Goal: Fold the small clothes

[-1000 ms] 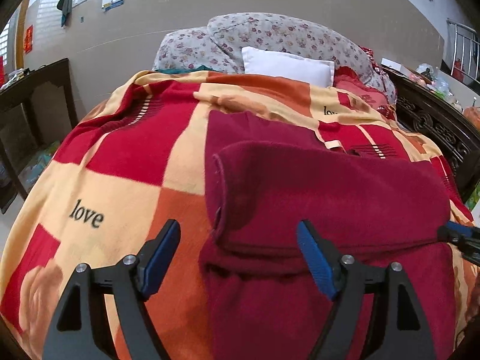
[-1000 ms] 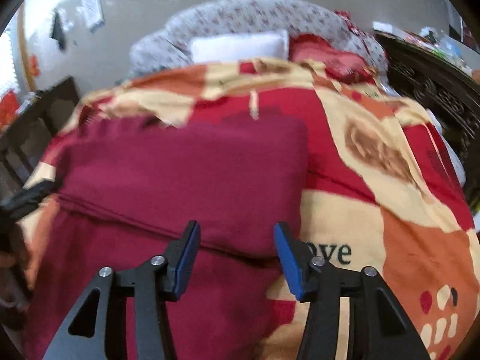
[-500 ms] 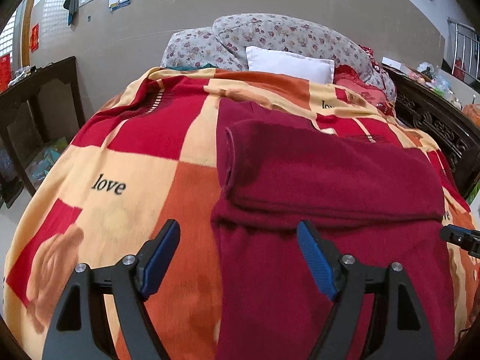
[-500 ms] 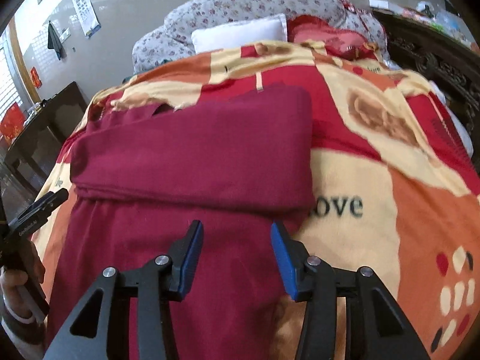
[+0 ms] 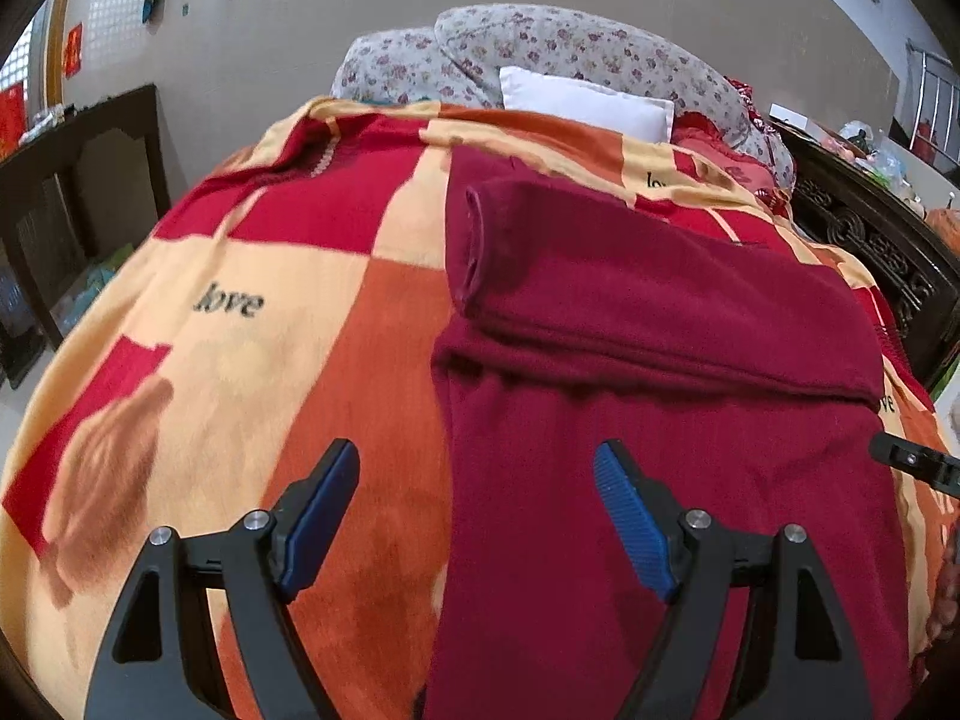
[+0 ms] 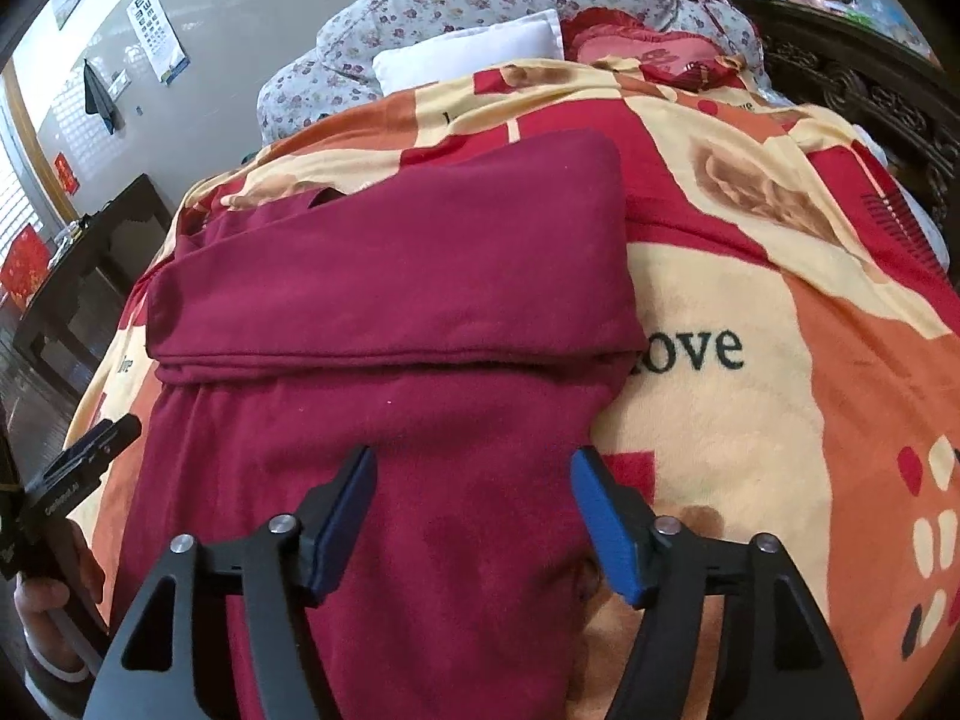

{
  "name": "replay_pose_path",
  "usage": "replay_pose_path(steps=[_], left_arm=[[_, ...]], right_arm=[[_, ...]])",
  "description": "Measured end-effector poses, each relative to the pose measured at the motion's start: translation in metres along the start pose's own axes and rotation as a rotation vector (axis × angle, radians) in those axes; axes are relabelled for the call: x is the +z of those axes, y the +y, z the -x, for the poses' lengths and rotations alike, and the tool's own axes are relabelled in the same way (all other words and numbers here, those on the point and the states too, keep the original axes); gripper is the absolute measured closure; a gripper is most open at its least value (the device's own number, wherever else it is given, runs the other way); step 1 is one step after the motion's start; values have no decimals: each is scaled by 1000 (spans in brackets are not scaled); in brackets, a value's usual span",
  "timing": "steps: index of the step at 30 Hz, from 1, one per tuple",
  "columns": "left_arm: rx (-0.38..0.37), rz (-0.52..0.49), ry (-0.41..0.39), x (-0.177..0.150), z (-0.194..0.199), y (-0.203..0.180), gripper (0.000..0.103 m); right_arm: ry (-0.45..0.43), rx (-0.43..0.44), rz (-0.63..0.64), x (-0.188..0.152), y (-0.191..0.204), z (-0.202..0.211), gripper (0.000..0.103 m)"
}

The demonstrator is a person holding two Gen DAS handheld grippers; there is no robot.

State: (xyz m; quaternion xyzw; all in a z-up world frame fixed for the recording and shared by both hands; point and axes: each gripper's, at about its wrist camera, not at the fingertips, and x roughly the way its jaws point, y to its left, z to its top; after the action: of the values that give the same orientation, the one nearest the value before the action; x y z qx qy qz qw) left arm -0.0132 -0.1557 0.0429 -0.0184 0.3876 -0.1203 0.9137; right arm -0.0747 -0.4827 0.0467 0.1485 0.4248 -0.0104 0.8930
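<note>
Both your grippers have drawn back from the folded band of the dark red knitted garment point(image 5: 660, 420) on the checked blanket point(image 5: 240, 360): left gripper point(image 5: 477, 516) apart and empty over its left edge, right gripper point(image 6: 474, 516) opening, empty, over its right edge, with the band's long axis crosswise ahead.

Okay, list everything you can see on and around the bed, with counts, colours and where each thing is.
garment: one, dark red, part folded, spread on the blanket
blanket: one, red, orange and cream checks, "love" print, covering the bed
white pillow: one, at the bed's head
floral quilt: one, grey with red flowers, bunched behind the pillow
red cushion: one, right of the pillow
dark wooden table: one, left of the bed
wall calendar: one, white
left claw: open, over the garment's left edge
right claw: opening, nothing between its jaws, over the garment's right edge
</note>
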Motion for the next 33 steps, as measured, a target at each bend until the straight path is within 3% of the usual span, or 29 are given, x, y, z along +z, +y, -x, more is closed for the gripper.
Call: replay_pose_path(steps=[3, 7, 12, 15, 23, 29, 33], left_arm=[[12, 3, 15, -4, -5, 3, 23], [7, 19, 50, -11, -15, 7, 23], [0, 37, 64, -14, -16, 10, 22], [-21, 35, 83, -19, -10, 11, 22], [-88, 17, 149, -56, 25, 15, 17], [-7, -46, 148, -90, 53, 14, 16], [-7, -41, 157, -103, 67, 15, 15]], right_arm=[[10, -15, 6, 6, -4, -9, 31], [15, -146, 10, 15, -22, -24, 31], [6, -129, -38, 15, -36, -10, 31], [34, -44, -43, 5, -37, 6, 31], [140, 58, 5, -64, -43, 51, 27], [150, 85, -14, -109, -50, 72, 24], [136, 107, -15, -123, -46, 82, 19]])
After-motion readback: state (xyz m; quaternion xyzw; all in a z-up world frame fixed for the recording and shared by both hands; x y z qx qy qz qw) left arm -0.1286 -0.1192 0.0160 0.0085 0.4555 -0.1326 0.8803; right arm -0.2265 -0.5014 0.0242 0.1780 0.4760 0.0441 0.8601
